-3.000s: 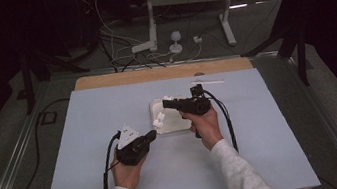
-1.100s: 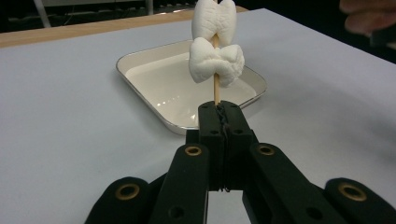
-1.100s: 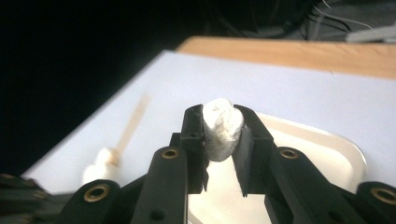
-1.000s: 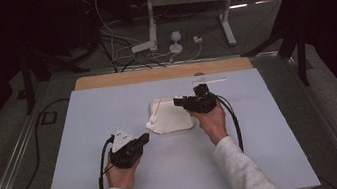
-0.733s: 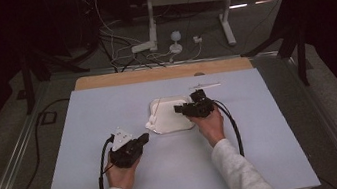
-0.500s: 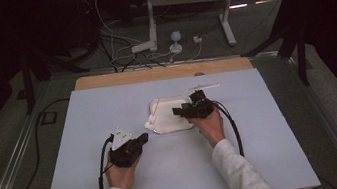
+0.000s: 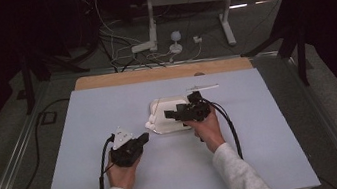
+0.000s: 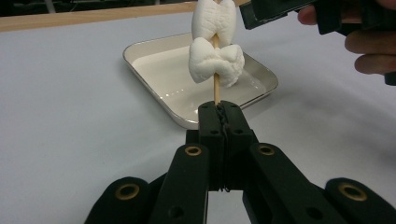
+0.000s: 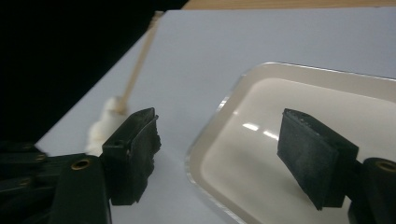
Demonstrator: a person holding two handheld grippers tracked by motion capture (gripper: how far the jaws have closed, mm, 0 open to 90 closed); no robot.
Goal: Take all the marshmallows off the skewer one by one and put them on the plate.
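Since three seconds back I've slid my left gripper (image 7: 139,140) nearer me, toward seven o'clock, and my right gripper (image 7: 175,113) has just been opening, nothing between its pads. To do this well I'd hold the skewer (image 8: 216,91) steady in the left jaws, clamped tight on its lower end. The two marshmallows (image 8: 215,58) stand over the tray (image 8: 154,100), twelve o'clock of the left gripper.

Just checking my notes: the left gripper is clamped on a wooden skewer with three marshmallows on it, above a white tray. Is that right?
Not quite: the skewer carries two marshmallows, not three, as the left gripper view shows. The rest holds: the left gripper is clamped on the wooden stick, and the white tray lies behind it on the table.
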